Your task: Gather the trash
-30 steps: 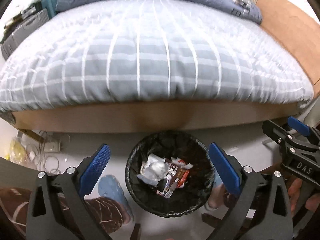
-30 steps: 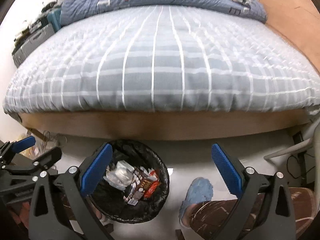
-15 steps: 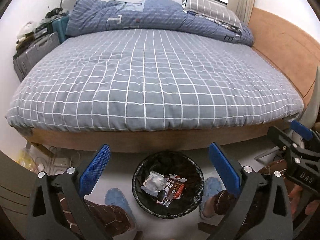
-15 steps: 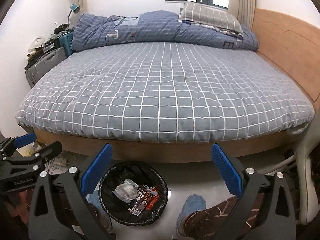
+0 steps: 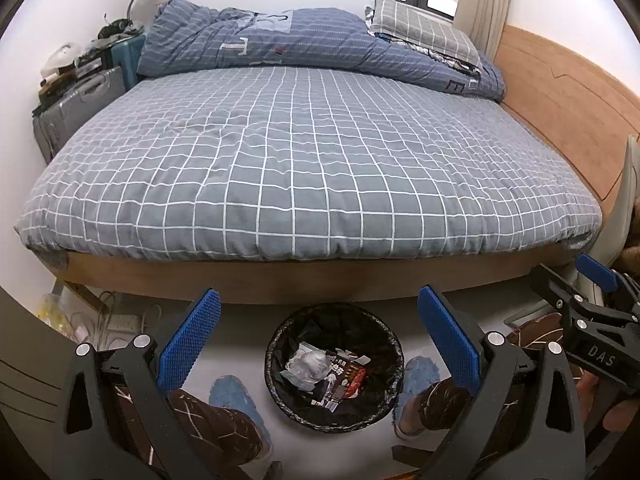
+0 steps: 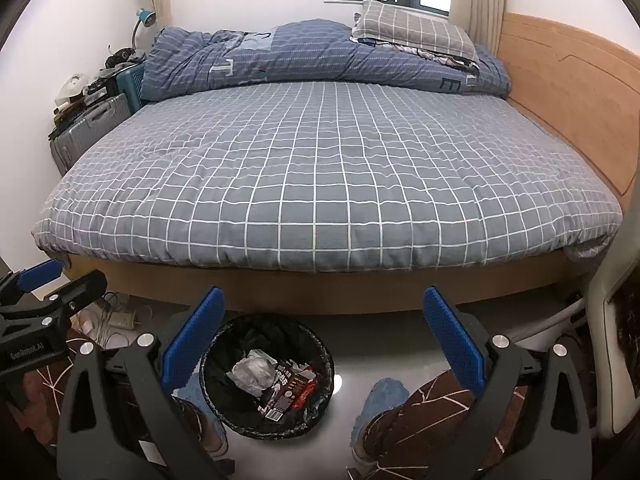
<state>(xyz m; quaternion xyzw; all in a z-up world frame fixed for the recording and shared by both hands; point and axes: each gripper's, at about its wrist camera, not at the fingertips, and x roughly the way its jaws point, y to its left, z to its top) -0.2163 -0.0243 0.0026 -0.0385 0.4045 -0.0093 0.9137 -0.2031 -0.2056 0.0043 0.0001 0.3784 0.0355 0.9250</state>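
Observation:
A round bin with a black liner [image 5: 335, 364] stands on the floor at the foot of the bed; it also shows in the right wrist view [image 6: 267, 376]. Crumpled clear plastic [image 5: 307, 365] and dark and red wrappers [image 5: 344, 376] lie inside it. My left gripper [image 5: 318, 336] is open and empty, held high above the bin. My right gripper [image 6: 323, 332] is open and empty, above and to the right of the bin. Each gripper shows at the edge of the other's view.
A bed with a grey checked cover [image 5: 304, 168], a bunched blue duvet [image 5: 304, 40] and a pillow fills the view. Suitcases [image 5: 76, 108] stand at its left, a wooden headboard [image 5: 568, 112] at its right. Cables and a power strip [image 5: 120, 324] lie on the floor. The person's feet in blue slippers [image 5: 232, 400] flank the bin.
Both grippers have risen and tilted up, away from the bin. The bin looks smaller and the whole bed has come into view. Both stay open.

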